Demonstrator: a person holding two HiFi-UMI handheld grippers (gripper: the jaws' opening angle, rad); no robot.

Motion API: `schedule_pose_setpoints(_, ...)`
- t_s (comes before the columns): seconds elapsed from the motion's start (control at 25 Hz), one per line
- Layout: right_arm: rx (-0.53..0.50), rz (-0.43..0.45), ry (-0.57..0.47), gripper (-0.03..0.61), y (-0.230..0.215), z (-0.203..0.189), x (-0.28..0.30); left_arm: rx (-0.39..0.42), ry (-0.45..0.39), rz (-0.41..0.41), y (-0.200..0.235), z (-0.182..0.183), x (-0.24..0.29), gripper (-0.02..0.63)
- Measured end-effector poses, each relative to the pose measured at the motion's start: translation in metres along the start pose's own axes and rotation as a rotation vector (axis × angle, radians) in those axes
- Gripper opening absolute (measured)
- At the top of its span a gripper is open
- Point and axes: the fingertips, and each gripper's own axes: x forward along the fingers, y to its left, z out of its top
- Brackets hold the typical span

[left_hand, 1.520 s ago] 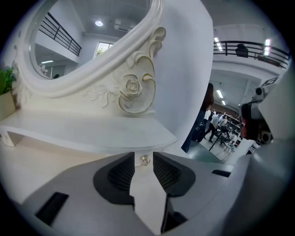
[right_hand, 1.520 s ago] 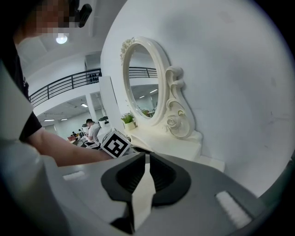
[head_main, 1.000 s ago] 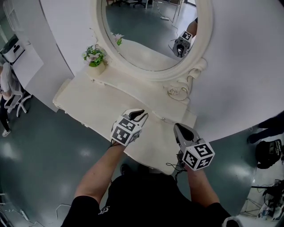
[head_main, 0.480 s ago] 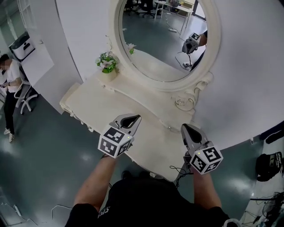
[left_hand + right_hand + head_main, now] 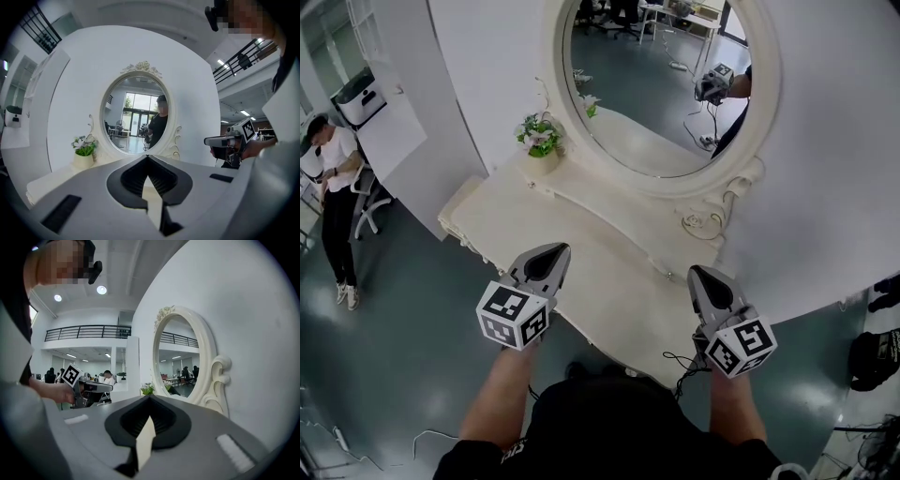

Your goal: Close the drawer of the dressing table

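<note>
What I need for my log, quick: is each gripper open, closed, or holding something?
Left gripper: closed, holding nothing.
Right gripper: closed, holding nothing.

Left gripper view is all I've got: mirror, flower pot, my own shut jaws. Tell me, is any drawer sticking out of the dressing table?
Observer: From the head view, nothing sticks out of the dressing table along its front edge; it looks shut.
Operator: What is the right gripper doing?
Observer: Its own view shows the right gripper with jaws together and nothing between them.
Operator: Anyone close by?
Observer: A person in a white top is off to the table's left, by a chair.
</note>
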Motion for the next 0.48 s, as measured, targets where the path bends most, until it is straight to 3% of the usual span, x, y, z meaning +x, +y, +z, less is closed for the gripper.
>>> schedule_pose_setpoints(0.24, -0.003, 0.027, -0.027, 0.008, 0.007, 0.011, 0.014, 0.029, -0.037, 0.009, 0.003, 0.023, 0.004, 0.006)
schedule_pose_setpoints(0.48, -0.003, 0.049, -0.033, 0.008, 0.013, 0.014, 0.015, 0.018, -0.017, -0.002, -0.007, 0.015, 0.008, 0.006)
